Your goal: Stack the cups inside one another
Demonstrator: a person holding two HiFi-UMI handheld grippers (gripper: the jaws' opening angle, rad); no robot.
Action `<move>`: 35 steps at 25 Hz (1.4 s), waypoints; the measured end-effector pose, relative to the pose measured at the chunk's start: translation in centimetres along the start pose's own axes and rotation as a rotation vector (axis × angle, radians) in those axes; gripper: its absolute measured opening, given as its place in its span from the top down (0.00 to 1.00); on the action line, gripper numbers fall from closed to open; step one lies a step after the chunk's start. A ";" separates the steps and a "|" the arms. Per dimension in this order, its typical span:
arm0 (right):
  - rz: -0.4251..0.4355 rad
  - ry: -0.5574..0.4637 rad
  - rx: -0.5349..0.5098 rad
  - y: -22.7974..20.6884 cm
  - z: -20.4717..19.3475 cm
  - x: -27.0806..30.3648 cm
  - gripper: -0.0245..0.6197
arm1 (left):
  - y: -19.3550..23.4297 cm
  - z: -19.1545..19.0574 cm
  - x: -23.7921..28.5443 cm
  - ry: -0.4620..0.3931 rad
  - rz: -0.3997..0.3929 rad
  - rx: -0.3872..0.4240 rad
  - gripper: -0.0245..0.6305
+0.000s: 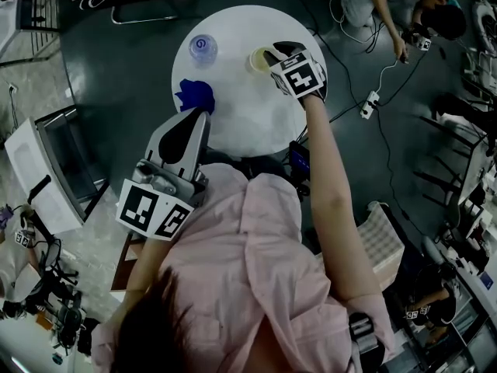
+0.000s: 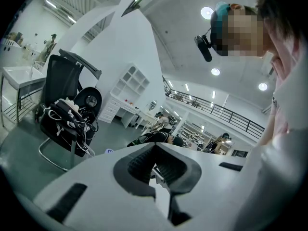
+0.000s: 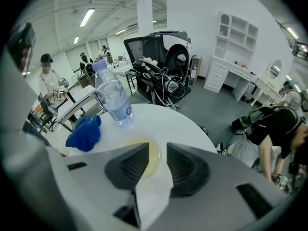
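A pale yellow cup (image 1: 257,60) stands on the round white table (image 1: 248,123), toward its far side. My right gripper (image 1: 273,55) is at the cup's right rim. In the right gripper view the cup (image 3: 151,159) shows just beyond the jaws, its edge in the narrow gap between them; the right gripper (image 3: 158,163) is slightly open and I see nothing clamped. My left gripper (image 1: 203,116) hovers over the table's near left edge, away from the cup. Its jaws meet at the tips in the left gripper view (image 2: 155,150), with nothing held. No second cup is visible apart from this one.
A clear water bottle (image 1: 202,47) (image 3: 113,99) stands left of the cup. A crumpled blue cloth (image 1: 196,95) (image 3: 84,133) lies at the table's left edge, just beyond my left gripper. Cables, a power strip (image 1: 370,102) and people surround the table on the dark floor.
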State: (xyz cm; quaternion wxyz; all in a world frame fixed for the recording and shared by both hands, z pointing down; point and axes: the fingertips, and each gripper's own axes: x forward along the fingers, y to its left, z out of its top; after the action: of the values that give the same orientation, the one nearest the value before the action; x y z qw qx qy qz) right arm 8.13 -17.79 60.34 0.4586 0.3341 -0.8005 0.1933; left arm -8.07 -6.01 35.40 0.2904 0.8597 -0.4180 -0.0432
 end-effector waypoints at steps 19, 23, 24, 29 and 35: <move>-0.027 -0.031 -0.027 0.0 0.6 -1.0 0.80 | -0.4 -0.2 -0.2 0.004 -0.012 0.020 0.94; -0.022 -0.053 -0.015 0.3 1.4 -1.5 0.80 | -0.6 -0.2 -0.2 0.005 -0.016 0.029 0.94; -0.025 -0.055 -0.016 0.2 1.4 -1.6 0.80 | -0.7 -0.2 -0.2 0.005 -0.016 0.029 0.94; -0.042 -0.065 -0.017 -0.1 1.7 -1.8 0.80 | -0.7 -0.2 -0.4 0.004 -0.018 0.030 0.94; -0.063 -0.086 -0.006 -0.2 2.3 -2.4 0.85 | -0.8 -0.2 -0.7 -0.001 -0.016 0.031 0.94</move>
State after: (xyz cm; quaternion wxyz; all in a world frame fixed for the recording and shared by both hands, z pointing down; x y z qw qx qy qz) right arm 7.72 -18.44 57.11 0.4306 0.3657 -0.8091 0.1618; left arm -7.95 -5.03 34.99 0.2765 0.8674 -0.4118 -0.0395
